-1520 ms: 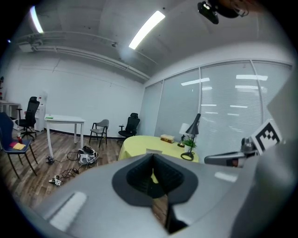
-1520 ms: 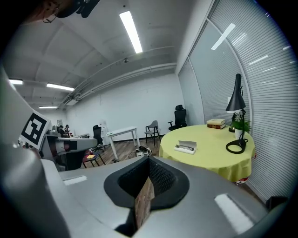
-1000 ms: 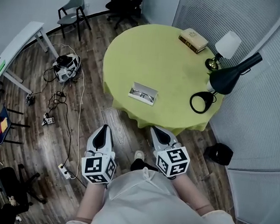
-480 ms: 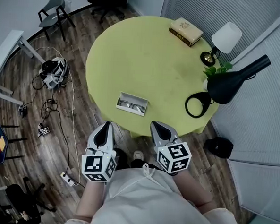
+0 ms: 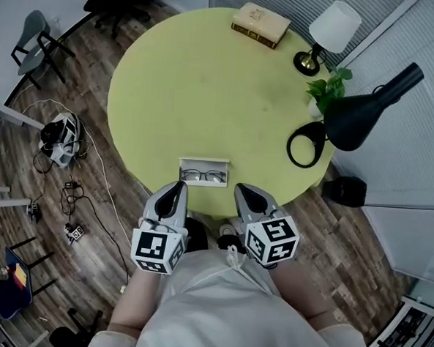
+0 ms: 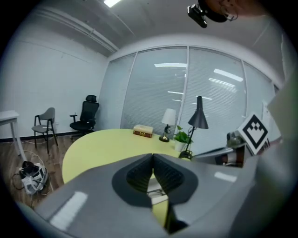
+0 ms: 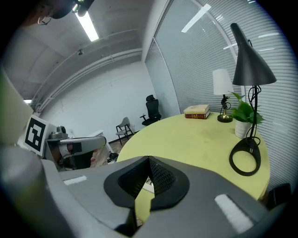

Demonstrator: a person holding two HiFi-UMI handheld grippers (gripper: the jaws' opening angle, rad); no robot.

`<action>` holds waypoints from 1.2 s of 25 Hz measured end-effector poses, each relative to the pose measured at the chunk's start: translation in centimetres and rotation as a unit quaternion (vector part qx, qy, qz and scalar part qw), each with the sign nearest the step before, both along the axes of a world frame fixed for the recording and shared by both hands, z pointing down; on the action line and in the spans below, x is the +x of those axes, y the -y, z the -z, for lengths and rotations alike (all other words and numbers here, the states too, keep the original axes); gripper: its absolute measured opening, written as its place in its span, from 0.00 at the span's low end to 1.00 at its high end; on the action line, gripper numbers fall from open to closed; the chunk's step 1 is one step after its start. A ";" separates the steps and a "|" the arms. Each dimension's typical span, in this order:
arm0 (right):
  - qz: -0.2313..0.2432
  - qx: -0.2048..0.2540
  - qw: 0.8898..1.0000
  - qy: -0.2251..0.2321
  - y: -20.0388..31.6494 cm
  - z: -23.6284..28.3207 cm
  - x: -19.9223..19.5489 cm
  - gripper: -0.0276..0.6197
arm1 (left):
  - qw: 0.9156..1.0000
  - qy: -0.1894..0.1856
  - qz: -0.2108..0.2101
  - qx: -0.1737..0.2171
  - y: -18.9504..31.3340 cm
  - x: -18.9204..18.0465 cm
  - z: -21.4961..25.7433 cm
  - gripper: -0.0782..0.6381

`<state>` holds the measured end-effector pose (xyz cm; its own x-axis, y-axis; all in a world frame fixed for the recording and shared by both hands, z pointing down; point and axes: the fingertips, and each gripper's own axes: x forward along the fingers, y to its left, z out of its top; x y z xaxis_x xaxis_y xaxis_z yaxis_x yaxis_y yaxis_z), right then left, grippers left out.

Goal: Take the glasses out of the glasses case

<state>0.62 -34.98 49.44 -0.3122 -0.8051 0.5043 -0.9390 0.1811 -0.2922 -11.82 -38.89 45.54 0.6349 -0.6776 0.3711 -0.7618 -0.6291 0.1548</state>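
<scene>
White case [image 5: 203,162] holds glasses [image 5: 203,176], likely light and fragile, best taken at the bridge; left gripper [image 5: 177,187] and right gripper [image 5: 243,190] are clenched, empty.

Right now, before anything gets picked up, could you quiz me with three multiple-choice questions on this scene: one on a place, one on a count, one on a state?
1. Where on the table does the glasses case lie?
A. at the edge nearest the person
B. in the middle
C. at the far edge

2. How many lamps stand on the table?
A. one
B. two
C. three

3. How do the jaws of the left gripper and the right gripper stand?
A. both wide apart
B. both together, empty
C. both clamped on something

Answers:
1 A: in the head view the case sits just ahead of both grippers.
2 B: a white-shade lamp and a black lamp.
3 B: each gripper view shows its jaws meeting with nothing between them, and the glasses lie in the case.
</scene>
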 end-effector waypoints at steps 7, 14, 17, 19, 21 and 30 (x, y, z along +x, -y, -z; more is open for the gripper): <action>-0.052 -0.035 0.998 -0.007 2.4 -3.1 -0.8 0.04 | 0.991 0.054 -0.114 -0.045 2.8 0.9 -6.0 0.12; -0.060 -0.090 0.994 -0.011 3.2 -8.0 -0.8 0.04 | 0.958 0.146 -0.234 -0.079 3.6 2.7 -13.0 0.13; -0.064 -0.105 0.992 -0.013 3.2 -9.5 -0.4 0.04 | 0.935 0.202 -0.285 -0.063 3.6 3.5 -15.1 0.16; -0.066 -0.109 0.992 -0.016 3.3 -10.2 0.1 0.04 | 0.917 0.234 -0.320 -0.052 3.6 4.3 -16.3 0.18; -0.069 -0.110 0.991 -0.017 3.3 -10.7 0.6 0.04 | 0.897 0.262 -0.353 -0.045 3.4 5.0 -17.5 0.20; -0.069 -0.100 0.993 -0.008 3.0 -10.6 0.4 0.04 | 0.835 0.332 -0.438 -0.038 2.8 6.2 -21.2 0.22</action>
<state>0.98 -38.03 60.08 -0.1965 -0.7233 0.6620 -0.9557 -0.0097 -0.2942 -5.64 -41.73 66.73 0.5117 -0.0205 0.8589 0.0505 -0.9973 -0.0538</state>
